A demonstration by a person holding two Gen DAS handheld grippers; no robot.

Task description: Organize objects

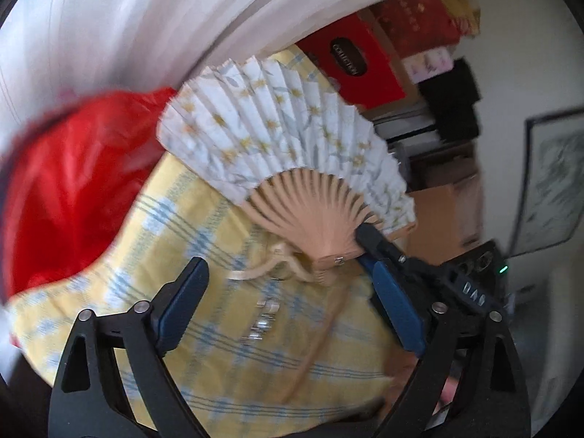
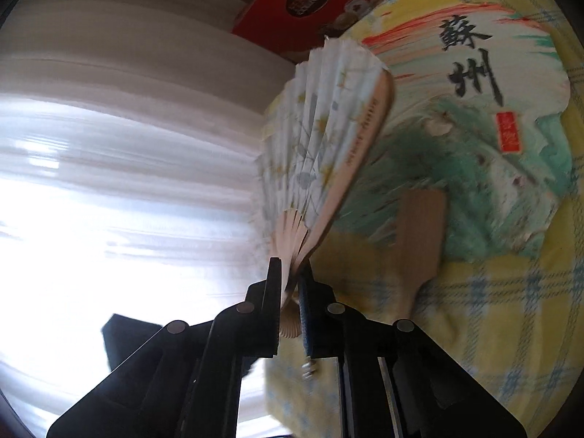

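Note:
A folding fan [image 1: 284, 138] with white flowered paper and pale wooden ribs is spread open in the air above a yellow checked cloth [image 1: 204, 255]. My right gripper [image 1: 365, 241] is shut on the fan's ribs near the pivot; in the right wrist view its jaws [image 2: 290, 273] pinch the fan [image 2: 321, 138] edge-on. My left gripper [image 1: 288, 277] is open and empty, just below the fan's pivot and cream tassel [image 1: 266, 266]. A round painted fan [image 2: 474, 138] with black characters and a wooden handle [image 2: 416, 248] lies on the cloth [image 2: 511, 310].
A red shiny cloth [image 1: 73, 189] lies at the left. White curtains [image 2: 127, 146] hang behind. Red boxes [image 1: 350, 62] and dark stacked items [image 1: 449, 106] stand at the back, with a cardboard box [image 1: 445, 215] and a framed picture [image 1: 551, 179] on the right.

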